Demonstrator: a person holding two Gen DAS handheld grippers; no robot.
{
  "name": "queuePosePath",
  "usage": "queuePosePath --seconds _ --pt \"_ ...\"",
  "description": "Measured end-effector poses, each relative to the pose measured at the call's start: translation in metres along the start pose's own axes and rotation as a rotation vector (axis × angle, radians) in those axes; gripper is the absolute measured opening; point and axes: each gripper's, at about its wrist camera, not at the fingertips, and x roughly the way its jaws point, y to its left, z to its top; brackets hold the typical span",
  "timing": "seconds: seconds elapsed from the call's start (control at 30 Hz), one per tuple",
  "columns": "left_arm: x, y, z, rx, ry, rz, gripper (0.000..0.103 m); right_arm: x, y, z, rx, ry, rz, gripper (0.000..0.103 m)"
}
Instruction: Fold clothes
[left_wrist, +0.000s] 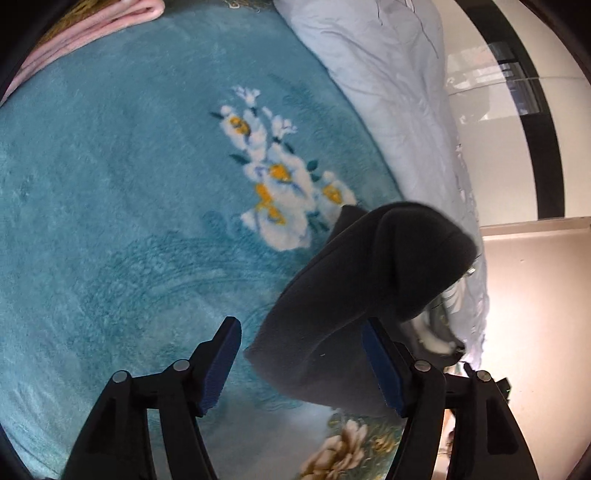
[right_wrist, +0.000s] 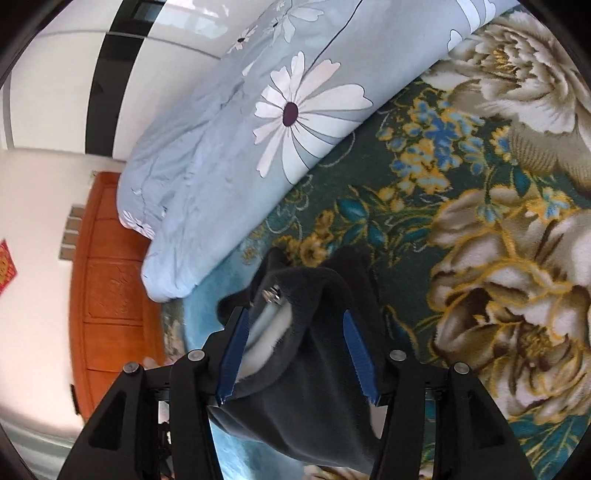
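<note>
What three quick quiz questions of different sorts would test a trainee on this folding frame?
1. True or false: the left tongs are shut on the dark grey garment.
2. Multiple choice: what does the garment lie on? A) a wooden floor B) a teal floral blanket C) a glass table
3. Short answer: what lies folded in the top left corner of the left wrist view?

Key
1. False: the jaws stand apart, with the garment between them, not pinched.
2. B
3. A pink cloth.

The right tongs are open too, with the garment between them.
</note>
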Motion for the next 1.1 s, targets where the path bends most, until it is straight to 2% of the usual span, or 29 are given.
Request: queuePosePath --seconds 0.17,0.27,0.43,0.73,0.93,1.1 --pt "0.027 0.007 -0.019 0.074 0.056 0.163 0.072 0.032 0.014 -0.017 -0.168 0.086 -0.161 0.055" --pt "0.026 0.011 -0.023 0.058 0.055 0.158 0.072 0.049 0.032 -0.015 -0.277 0.072 -0.254 0.055" --pt "0.023 0.020 -0.028 0.025 0.049 0.138 0.072 0.064 0.053 0.006 -0.298 0.028 -0.267 0.055" --pt "0.019 0.038 -0.035 -0.058 0.041 0.092 0.072 0.054 0.051 0.024 -0.179 -0.011 -0.232 0.055" --pt "0.027 0.042 -0.040 -0.120 0.068 0.058 0.072 0.054 0.023 -0.005 -0.140 0.074 -0.245 0.055" --pt "0.028 0.039 -0.042 -0.127 0.079 0.055 0.072 0.048 0.033 -0.014 -0.165 0.011 -0.231 0.050"
